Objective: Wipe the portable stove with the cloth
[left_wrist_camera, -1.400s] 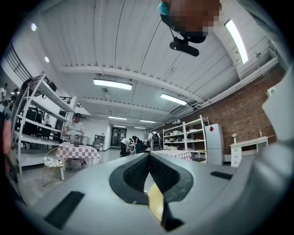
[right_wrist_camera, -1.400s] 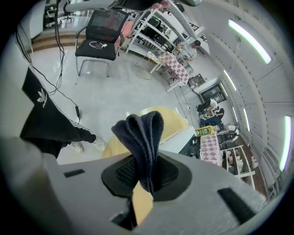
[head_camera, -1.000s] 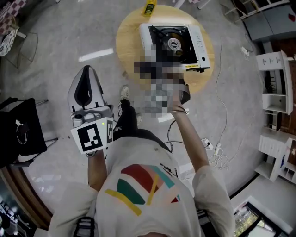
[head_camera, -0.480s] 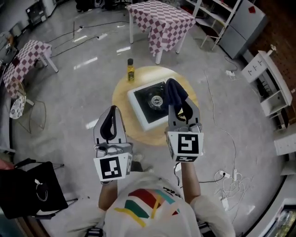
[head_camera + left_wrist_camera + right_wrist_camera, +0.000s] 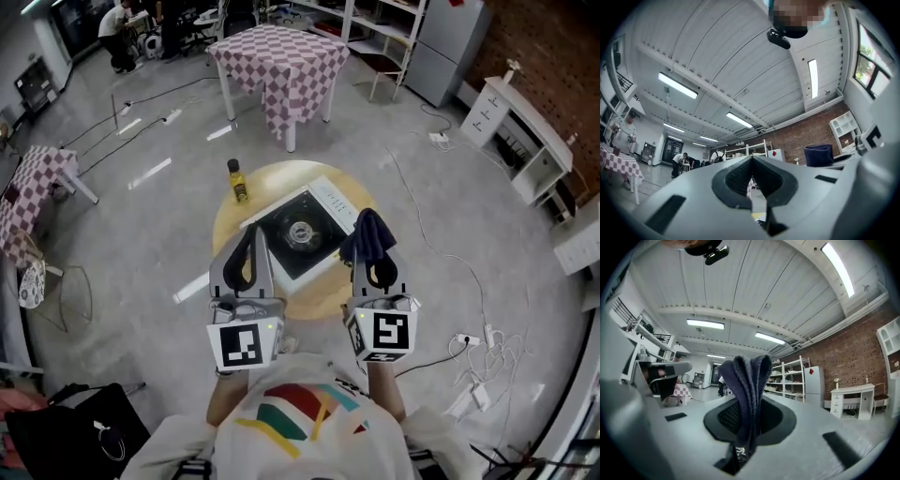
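While upright in right claw, cloth.

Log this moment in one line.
left gripper: shut, empty | right gripper: shut on cloth | stove: on table, cloth not touching it

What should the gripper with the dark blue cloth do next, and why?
Probably tip the right gripper forward and down, to bring the cloth onto the portable stove. Its jaws are shut on the cloth, but it is held up in the air, aimed toward the ceiling. The cloth is not yet touching the stove on the round table.
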The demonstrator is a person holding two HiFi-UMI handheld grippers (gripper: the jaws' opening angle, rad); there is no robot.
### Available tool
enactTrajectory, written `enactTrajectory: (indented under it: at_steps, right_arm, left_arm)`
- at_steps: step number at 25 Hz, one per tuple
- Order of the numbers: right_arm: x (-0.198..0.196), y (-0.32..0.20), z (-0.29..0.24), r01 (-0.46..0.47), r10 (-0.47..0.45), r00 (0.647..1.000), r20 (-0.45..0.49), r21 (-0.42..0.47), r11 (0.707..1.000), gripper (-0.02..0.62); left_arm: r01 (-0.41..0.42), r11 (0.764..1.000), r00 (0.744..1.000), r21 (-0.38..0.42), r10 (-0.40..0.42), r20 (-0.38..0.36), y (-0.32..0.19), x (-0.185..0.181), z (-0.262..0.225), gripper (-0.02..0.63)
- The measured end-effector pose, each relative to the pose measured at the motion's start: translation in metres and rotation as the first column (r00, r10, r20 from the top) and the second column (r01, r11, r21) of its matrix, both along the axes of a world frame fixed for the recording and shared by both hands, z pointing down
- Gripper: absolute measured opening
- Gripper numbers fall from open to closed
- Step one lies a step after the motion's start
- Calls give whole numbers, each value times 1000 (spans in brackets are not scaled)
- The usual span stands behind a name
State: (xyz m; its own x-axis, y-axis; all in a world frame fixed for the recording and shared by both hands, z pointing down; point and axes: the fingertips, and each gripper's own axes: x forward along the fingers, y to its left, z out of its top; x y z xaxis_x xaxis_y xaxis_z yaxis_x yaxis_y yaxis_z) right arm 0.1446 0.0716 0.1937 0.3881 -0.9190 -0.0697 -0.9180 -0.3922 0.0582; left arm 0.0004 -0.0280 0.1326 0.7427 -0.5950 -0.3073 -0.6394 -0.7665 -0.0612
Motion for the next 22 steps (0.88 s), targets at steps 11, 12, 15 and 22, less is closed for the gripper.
enactTrajectory:
  at_steps: [11,12,15,22]
  right_arm:
    - [8,-11,11,-49,49,999,1,-53,997,32]
    - [8,-12,13,-49,49,999,2,-56,997,32]
    - [8,-14,12,-48,48,999,-5,-60,997,32]
    - [8,-20,9,-45,44,999,-11,-59,997,32]
  left_arm:
    - [-31,999,1000,-22,31,-3,-19,11,2,6]
    - [-31,999,1000,-22,31,-5,-20,10,2,6]
    - [-27,999,1000,-19,27,-14,-23,8,2,5]
    - [-10,999,1000,-30,10,-10,-32,4,3,5]
